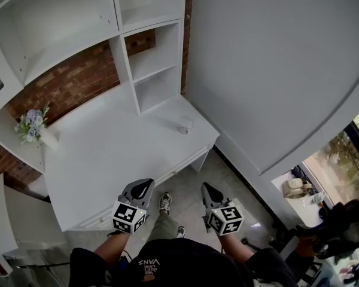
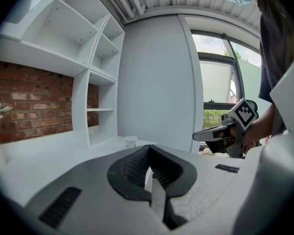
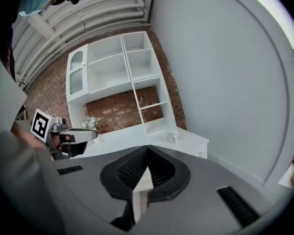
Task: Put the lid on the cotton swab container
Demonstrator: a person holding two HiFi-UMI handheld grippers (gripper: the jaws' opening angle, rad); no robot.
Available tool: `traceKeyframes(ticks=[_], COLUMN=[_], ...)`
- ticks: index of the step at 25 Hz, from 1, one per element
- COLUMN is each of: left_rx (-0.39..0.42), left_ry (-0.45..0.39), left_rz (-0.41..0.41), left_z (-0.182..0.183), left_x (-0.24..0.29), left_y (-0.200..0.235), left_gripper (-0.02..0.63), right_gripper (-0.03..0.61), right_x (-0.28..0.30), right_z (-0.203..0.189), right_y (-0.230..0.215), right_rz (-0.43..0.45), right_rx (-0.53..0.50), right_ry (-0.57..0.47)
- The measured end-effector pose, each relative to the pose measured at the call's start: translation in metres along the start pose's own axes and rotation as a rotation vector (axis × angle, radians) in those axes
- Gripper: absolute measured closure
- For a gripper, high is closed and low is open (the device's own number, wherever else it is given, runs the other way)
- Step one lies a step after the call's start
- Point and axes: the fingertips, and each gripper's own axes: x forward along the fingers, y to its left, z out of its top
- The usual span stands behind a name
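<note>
The cotton swab container [image 1: 184, 124] is a small clear tub near the right back corner of the white desk [image 1: 107, 154]. It also shows far off as the container [image 2: 131, 141] and the container [image 3: 172, 137]. At this distance its lid cannot be told apart from it. My left gripper [image 1: 145, 187] and right gripper [image 1: 210, 191] hang in front of the desk's near edge, over the floor, well short of the tub. In the gripper views the left gripper [image 2: 148, 151] and right gripper [image 3: 147, 150] are both shut with nothing between the jaws.
A white shelf unit [image 1: 149, 58] rises behind the desk against a brick wall. A vase of flowers [image 1: 31, 124] stands at the desk's back left. A large white wall panel [image 1: 275, 70] fills the right side. The person's feet [image 1: 165, 203] are on the floor below.
</note>
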Motion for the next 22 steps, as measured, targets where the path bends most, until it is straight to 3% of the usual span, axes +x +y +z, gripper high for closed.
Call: traceKeyframes(ticks=[7,22], left_rx=[-0.028,-0.038], left_ry=[0.003,0.020], left_rz=[0.028,-0.017], left_z=[-0.007,-0.012], left_x=[-0.003,0.018], left_y=[0.008,0.000], left_gripper=[0.609,0.609], right_gripper=[0.580,0.580], right_x=[-0.004,-0.001], right_z=[-0.015,-0.021], right_y=[-0.002,-0.018], right_rz=[-0.022,-0.051], right_rx=[0.006,0.004], right_ry=[0.037,0.064])
